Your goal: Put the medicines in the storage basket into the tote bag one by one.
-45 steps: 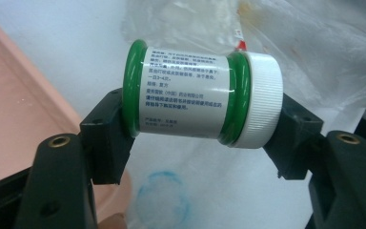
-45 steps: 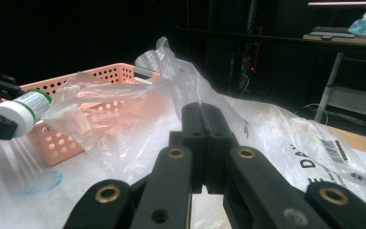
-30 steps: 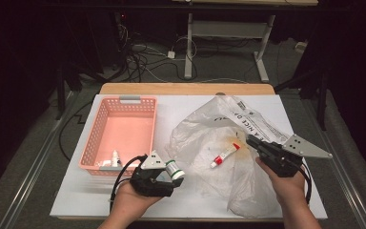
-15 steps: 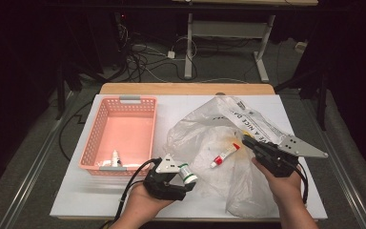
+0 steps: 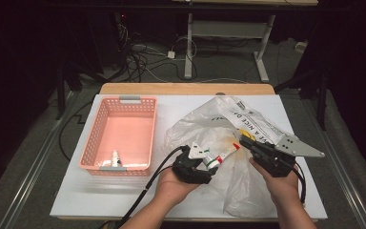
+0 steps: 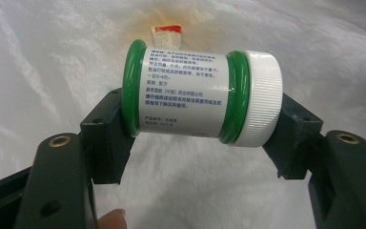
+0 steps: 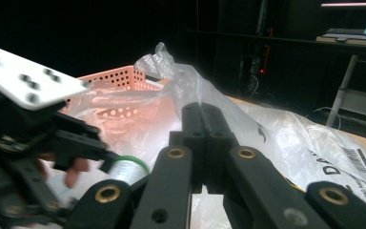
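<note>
A white jar (image 6: 190, 93) with green bands, printed label and a ribbed white cap lies crosswise between the jaws of my left gripper (image 6: 200, 136), which is shut on its two ends. In the high view that gripper (image 5: 208, 162) holds the jar (image 5: 212, 159) at the near edge of a clear plastic bag (image 5: 205, 121). A white tube with a red cap (image 5: 227, 151) lies inside the bag just beyond it. My right gripper (image 5: 244, 141) is shut, its jaws (image 7: 202, 119) pinching the bag's film (image 7: 171, 71) and lifting it.
A pink perforated basket (image 5: 89, 143) stands at the left of the white table and has a small white bottle (image 5: 116, 158) at its near end. The bag spreads over the table's middle and right. Cables trail from both grippers toward the person.
My left gripper has carried the jar to the right, from in front of the basket's near corner to the bag's edge beside the tube. The right gripper has stayed put.
</note>
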Available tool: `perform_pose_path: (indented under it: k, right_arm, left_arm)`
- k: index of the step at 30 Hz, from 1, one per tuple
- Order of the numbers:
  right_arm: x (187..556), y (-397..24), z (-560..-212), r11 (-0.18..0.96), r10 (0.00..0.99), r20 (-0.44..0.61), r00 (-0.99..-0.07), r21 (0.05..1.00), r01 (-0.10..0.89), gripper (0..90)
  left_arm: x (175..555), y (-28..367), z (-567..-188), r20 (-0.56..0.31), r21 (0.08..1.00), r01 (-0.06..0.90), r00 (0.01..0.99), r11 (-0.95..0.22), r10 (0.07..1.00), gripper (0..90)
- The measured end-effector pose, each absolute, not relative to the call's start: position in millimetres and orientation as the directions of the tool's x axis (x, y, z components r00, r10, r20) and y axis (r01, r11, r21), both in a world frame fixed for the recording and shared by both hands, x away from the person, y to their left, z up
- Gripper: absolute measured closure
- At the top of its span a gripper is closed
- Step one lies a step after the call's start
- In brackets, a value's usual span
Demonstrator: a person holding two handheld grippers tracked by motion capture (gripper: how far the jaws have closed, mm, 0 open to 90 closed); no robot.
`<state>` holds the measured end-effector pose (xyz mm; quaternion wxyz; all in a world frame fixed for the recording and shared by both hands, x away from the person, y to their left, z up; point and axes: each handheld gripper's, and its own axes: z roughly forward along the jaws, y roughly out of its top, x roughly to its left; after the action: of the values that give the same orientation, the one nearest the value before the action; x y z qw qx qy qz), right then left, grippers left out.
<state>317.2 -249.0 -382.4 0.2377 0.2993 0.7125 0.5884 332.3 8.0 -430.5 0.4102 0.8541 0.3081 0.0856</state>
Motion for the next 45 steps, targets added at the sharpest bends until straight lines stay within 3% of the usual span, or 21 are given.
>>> perform_pose_path:
  k: [9,21,25,29,35,45]
  right_arm:
    - [319,-253,-383,0.120,0.713,0.019,-0.701,0.982,0.149,90.0]
    - [321,-255,-384,0.109,0.720,0.032,-0.693,0.981,0.159,90.0]
    - [322,-256,-384,0.107,0.721,0.033,-0.692,0.982,0.157,90.0]
    - [322,-257,-384,0.107,0.721,0.030,-0.692,0.982,0.155,90.0]
    - [322,-257,-384,0.107,0.721,0.033,-0.692,0.982,0.158,90.0]
    - [321,-258,-384,0.109,0.720,0.033,-0.694,0.981,0.161,90.0]
  left_arm:
    - [361,-20,-438,-0.093,0.758,0.469,0.766,-0.453,0.636,32.3]
    - [393,-38,-458,-0.180,0.730,0.571,0.690,-0.375,0.701,32.1]
    - [401,-38,-459,-0.151,0.730,0.552,0.705,-0.403,0.693,31.5]
    - [396,-41,-455,-0.151,0.753,0.534,0.709,-0.384,0.689,22.9]
    - [385,-40,-449,-0.115,0.746,0.513,0.728,-0.425,0.676,17.8]
    - [356,-19,-453,-0.170,0.748,0.501,0.778,-0.435,0.604,15.5]
